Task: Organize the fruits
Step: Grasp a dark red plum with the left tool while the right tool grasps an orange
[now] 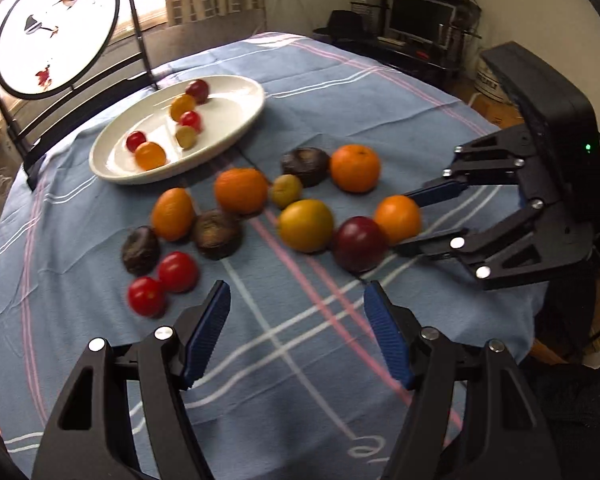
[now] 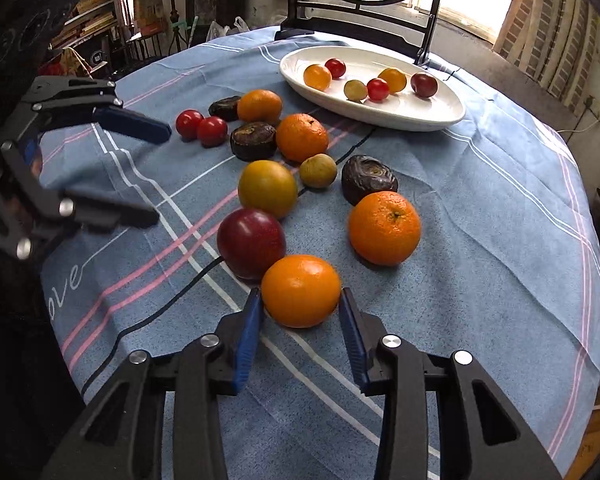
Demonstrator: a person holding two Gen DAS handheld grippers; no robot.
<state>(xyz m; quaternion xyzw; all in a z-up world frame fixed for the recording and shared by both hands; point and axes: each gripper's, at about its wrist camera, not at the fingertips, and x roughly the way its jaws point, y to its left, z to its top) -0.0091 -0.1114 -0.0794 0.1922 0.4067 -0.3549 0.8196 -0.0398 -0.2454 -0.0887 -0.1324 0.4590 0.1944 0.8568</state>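
The right tongs [image 2: 301, 312] straddle a smooth, glossy orange [image 2: 301, 290] on the near part of the desk [image 2: 500, 240], blue ribbed pads at either flank; whether they pinch it or merely bracket it, I cannot tell. Pressed against that orange sits a shiny dark red plum [image 2: 251, 243], and behind it a rounded yellow-green fruit [image 2: 267, 189]. A pebbly-skinned mandarin [image 2: 385, 227] lies apart to the right, next to a wrinkled, dark brown fruit [image 2: 369, 178]. The left tongs [image 1: 296, 312] hang released, spread wide over the blue checked cloth [image 1: 300, 360] with nothing between them, near two slick red tomatoes [image 1: 162, 284]. Further back, the oval white ceramic dish [image 2: 420, 120] holds six small round fruits in red, orange and yellow.
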